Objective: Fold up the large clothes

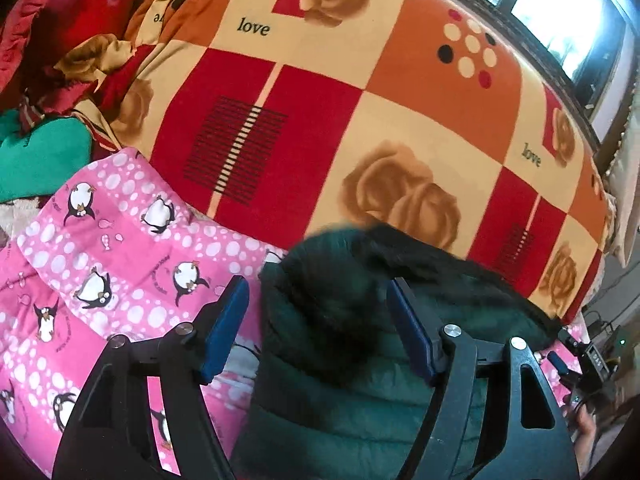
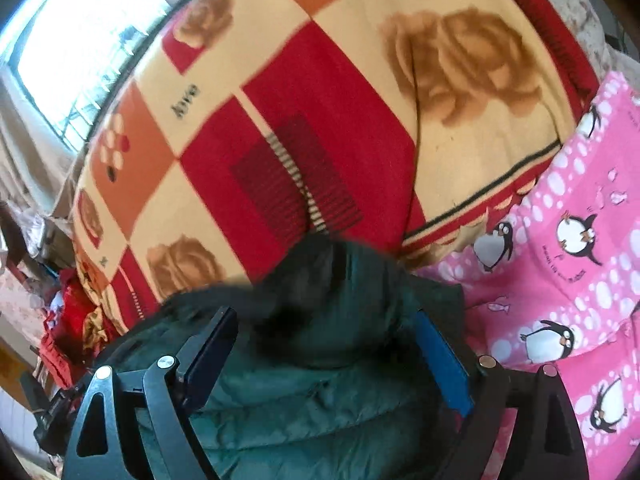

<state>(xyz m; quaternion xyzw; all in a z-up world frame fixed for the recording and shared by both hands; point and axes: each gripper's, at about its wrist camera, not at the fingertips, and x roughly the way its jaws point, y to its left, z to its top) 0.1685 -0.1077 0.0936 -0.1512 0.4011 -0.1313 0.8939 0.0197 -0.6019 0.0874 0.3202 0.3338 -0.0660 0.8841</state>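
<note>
A dark green quilted jacket (image 1: 352,360) with a black fur trim lies on a pink penguin-print quilt (image 1: 100,248). My left gripper (image 1: 318,292) is open, its jaws spread wide over the jacket's left edge, with the bunched fur-trimmed part between them. The jacket also shows in the right wrist view (image 2: 320,392). My right gripper (image 2: 324,324) is open, its jaws spread around a raised bunch of the jacket. Neither gripper pinches the cloth. The right gripper shows at the far right of the left wrist view (image 1: 560,360).
A big folded blanket (image 1: 360,120) with red, orange and cream squares and roses lies just behind the jacket. Red and green clothes (image 1: 52,80) are piled at the far left. A window (image 1: 560,12) runs along the far side. The pink quilt (image 2: 580,280) spreads right.
</note>
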